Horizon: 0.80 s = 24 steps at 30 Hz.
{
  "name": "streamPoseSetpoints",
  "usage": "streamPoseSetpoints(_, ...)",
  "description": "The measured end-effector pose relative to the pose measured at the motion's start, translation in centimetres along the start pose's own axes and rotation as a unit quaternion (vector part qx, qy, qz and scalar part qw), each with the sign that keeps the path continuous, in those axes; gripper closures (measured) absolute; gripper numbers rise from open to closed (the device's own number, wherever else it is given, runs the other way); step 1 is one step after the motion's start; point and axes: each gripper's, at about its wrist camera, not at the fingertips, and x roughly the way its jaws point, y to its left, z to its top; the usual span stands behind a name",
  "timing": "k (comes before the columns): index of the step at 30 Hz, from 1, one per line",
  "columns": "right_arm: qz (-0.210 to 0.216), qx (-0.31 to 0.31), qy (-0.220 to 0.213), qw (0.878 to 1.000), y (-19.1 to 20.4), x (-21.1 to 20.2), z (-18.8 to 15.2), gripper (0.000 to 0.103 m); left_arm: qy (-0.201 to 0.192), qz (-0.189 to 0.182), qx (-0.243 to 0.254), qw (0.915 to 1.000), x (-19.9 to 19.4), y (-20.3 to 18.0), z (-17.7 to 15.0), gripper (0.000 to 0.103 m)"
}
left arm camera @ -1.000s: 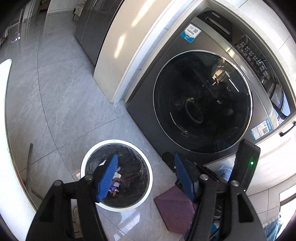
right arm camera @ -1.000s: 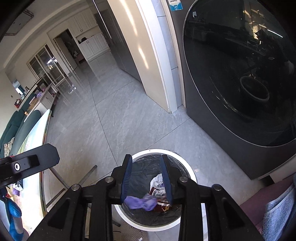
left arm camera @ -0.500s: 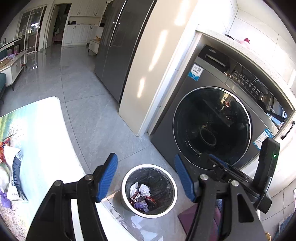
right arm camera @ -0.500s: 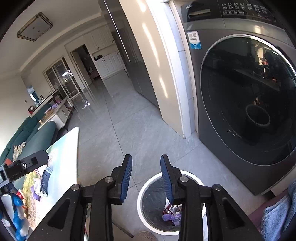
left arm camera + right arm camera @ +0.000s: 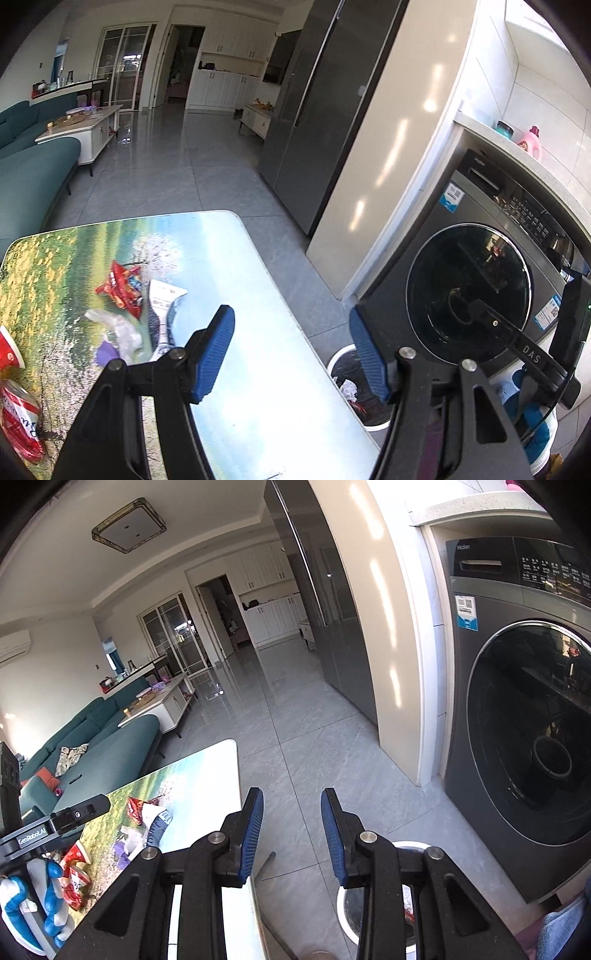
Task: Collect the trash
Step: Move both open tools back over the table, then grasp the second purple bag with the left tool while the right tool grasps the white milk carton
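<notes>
left gripper (image 5: 291, 350): jaws stood wide apart, nothing between them, hanging over the table (image 5: 258, 387) edge.
right gripper (image 5: 291, 834): pads a narrow gap apart, also empty.
trash: red wrapper (image 5: 120, 286), clear plastic (image 5: 118, 328) and purple scrap (image 5: 105, 352) lay on the table; more was already in the bin (image 5: 341, 360) on the floor beside it.
risk: tbh that limp plastic looked likely to slip a pinch or drag its neighbours off the edge.
vs a second ago: both grippers were over the bin, the right with purple trash just below its pads; now both were up facing the table.
</notes>
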Motion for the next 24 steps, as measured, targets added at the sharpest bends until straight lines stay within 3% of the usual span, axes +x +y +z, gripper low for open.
streamPoseSetpoints(12, 0.077, -0.045, 0.039, 0.995, 7.5, 4.3, -1.2, 0.073, 0.013, 0.095, -0.096, 0.9908, -2.1, 13.2, -2.5, 0.041)
streamPoseSetpoints(18, 0.111, -0.064, 0.078, 0.989, 11.3, 7.8, -2.3, 0.073, 0.050, 0.124, -0.119, 0.9838, 0.0, 16.3, -4.3, 0.045)
streamPoseSetpoints(24, 0.137, -0.082, 0.122, 0.980, 14.4, 11.6, -3.5, 0.073, 0.092, 0.140, -0.111, 0.9795, 3.0, 17.5, -5.8, 0.046)
